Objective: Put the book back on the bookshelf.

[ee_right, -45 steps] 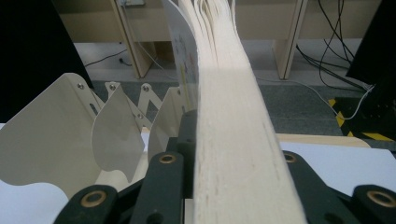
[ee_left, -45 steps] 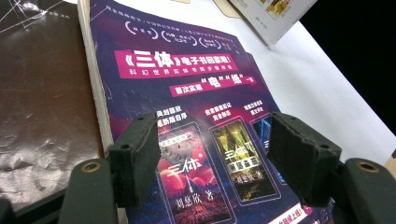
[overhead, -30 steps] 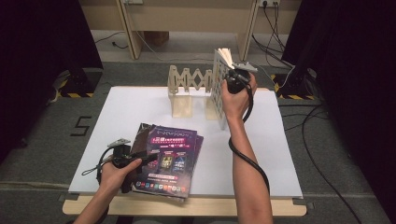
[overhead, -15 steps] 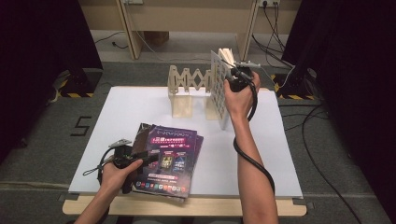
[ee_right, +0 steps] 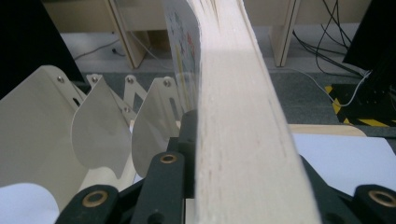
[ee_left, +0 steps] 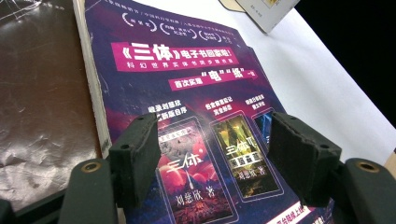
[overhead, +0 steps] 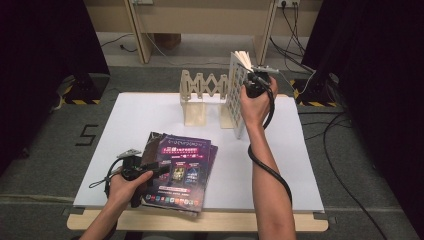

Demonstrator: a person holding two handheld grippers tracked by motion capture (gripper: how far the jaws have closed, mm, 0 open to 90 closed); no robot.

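Since the earlier frame, only the right gripper [overhead: 248, 75] has changed: its jaws have just been closing, now clamped on the upright book [overhead: 237, 95] beside the expanding rack [overhead: 202, 95]. Left gripper [ee_left: 212, 158] hovers agape over the stacked magazines [overhead: 182, 170]. Risk: the book's loose pages fan, so it slips or snags a divider.

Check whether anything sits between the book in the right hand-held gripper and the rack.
Nothing visible does. The book stands upright in the right hand-held gripper, right beside the rack dividers.
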